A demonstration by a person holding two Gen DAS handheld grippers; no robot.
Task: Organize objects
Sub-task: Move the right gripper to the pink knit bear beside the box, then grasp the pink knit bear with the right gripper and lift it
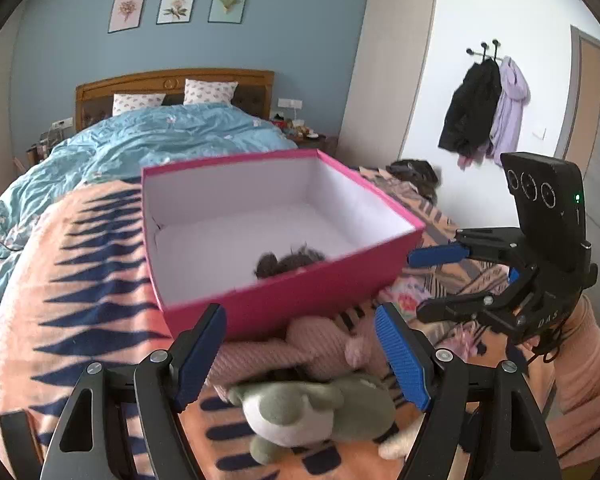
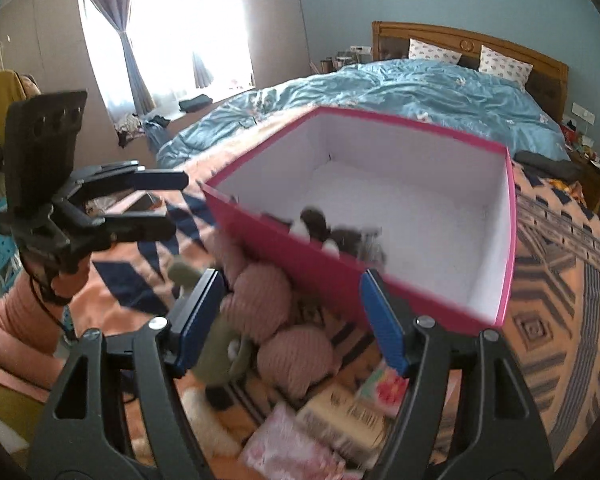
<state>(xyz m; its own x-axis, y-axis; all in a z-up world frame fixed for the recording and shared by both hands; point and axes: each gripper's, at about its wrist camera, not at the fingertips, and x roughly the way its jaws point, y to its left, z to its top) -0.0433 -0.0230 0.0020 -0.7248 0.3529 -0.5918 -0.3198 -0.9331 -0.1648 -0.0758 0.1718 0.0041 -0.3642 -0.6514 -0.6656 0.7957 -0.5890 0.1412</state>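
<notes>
A pink box [image 1: 300, 300] with a white inside stands on the orange patterned blanket [image 1: 60, 300]; a dark furry toy [image 1: 288, 264] lies in its near corner, also shown in the right wrist view [image 2: 340, 236]. A pink knitted plush [image 1: 320, 348] and a grey-green plush [image 1: 312, 412] lie in front of the box. My left gripper [image 1: 300, 356] is open and empty, just above these plushes. My right gripper [image 2: 292, 312] is open and empty, over the pink plush [image 2: 260, 300] by the box wall [image 2: 300, 264]. It also shows in the left wrist view [image 1: 424, 280], right of the box.
The bed with a blue duvet [image 1: 160, 136] and wooden headboard [image 1: 172, 80] lies behind the box. Small packets and a booklet [image 2: 340, 420] lie on the blanket near the right gripper. Coats [image 1: 484, 108] hang on the wall. A window with curtains [image 2: 172, 32] is at the left.
</notes>
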